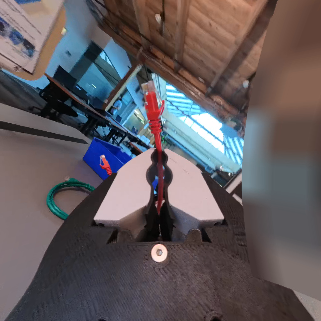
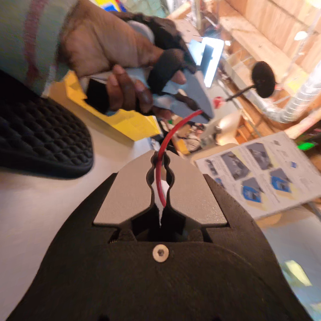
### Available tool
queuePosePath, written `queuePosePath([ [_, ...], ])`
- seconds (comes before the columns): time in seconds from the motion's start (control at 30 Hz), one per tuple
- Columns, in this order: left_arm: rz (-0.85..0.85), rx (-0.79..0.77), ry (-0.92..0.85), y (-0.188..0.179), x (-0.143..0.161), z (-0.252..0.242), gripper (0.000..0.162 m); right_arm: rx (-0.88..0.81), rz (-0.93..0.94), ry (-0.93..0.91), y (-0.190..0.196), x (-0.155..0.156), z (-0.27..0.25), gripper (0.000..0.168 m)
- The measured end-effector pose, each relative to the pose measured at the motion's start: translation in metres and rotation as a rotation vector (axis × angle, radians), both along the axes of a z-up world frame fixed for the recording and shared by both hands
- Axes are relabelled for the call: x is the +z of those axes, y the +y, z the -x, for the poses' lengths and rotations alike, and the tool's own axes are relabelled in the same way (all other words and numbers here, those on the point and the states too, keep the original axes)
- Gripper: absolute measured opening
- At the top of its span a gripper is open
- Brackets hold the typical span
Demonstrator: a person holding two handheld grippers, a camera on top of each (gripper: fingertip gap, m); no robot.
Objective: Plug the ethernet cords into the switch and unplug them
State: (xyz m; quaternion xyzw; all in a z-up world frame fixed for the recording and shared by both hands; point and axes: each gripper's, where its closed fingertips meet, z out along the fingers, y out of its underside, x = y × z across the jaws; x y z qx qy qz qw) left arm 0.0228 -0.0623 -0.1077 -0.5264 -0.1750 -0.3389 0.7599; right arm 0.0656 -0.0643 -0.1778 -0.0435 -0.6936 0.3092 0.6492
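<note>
In the left wrist view my left gripper [image 1: 159, 151] is shut on a red ethernet cord [image 1: 160, 173]. The cord's clear-tipped red plug [image 1: 152, 97] sticks out ahead of the fingertips, in the air. In the right wrist view my right gripper [image 2: 159, 153] is shut on the same red cord [image 2: 159, 182]. From there the cord arcs up and right to the left gripper [image 2: 205, 111], which a hand [image 2: 121, 86] holds close ahead. A second red plug [image 1: 104, 163] stands by the blue bin. I see no switch in either view.
A blue bin [image 1: 97, 152] and a coiled green cable [image 1: 57, 196] are on the white table [image 1: 26, 173] at left. A black honeycomb mat [image 2: 43, 139] and a yellow object [image 2: 125, 125] are at left, and a printed sheet [image 2: 260, 173] stands at right. The left gripper's tips are roughly 9 centimeters from the right gripper's.
</note>
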Motion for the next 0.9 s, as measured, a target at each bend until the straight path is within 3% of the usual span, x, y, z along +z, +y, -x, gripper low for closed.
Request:
queuePosePath([
  [0.07, 0.069, -0.040, 0.139, -0.001, -0.002, -0.006, 0.005, 0.193, 0.095, -0.121, -0.014, -0.010, -0.012, 0.023],
  [0.13, 0.176, -0.158, 0.271, -0.004, -0.006, -0.019, 0.004, 0.359, 0.296, -0.220, -0.014, 0.000, -0.027, 0.037],
  [0.27, 0.319, -0.303, 0.429, -0.008, -0.011, -0.036, 0.004, 0.535, 0.625, -0.223, 0.013, 0.051, -0.040, 0.047],
  [0.37, 0.397, -0.461, 0.465, -0.008, -0.021, -0.056, 0.004, 0.718, 0.756, -0.361, 0.019, 0.084, -0.047, 0.056],
  [0.43, 0.443, -0.582, 0.476, -0.011, -0.030, -0.073, 0.004, 0.756, 0.730, -0.467, 0.022, 0.093, -0.041, 0.057],
  [0.5, 0.477, -0.649, 0.504, -0.011, -0.039, -0.086, 0.004, 0.733, 0.605, -0.451, 0.023, 0.093, -0.032, 0.056],
  [0.63, 0.515, -0.759, 0.546, -0.015, -0.052, -0.110, 0.004, 0.798, 0.382, -0.546, 0.002, 0.077, -0.042, 0.047],
  [0.7, 0.538, -0.776, 0.574, -0.017, -0.059, -0.112, 0.005, 0.832, 0.293, -0.579, -0.004, 0.065, -0.053, 0.020],
  [0.9, 0.439, -0.702, 0.522, -0.014, -0.042, -0.099, 0.005, 0.806, 0.383, -0.493, 0.006, 0.066, -0.059, 0.010],
])
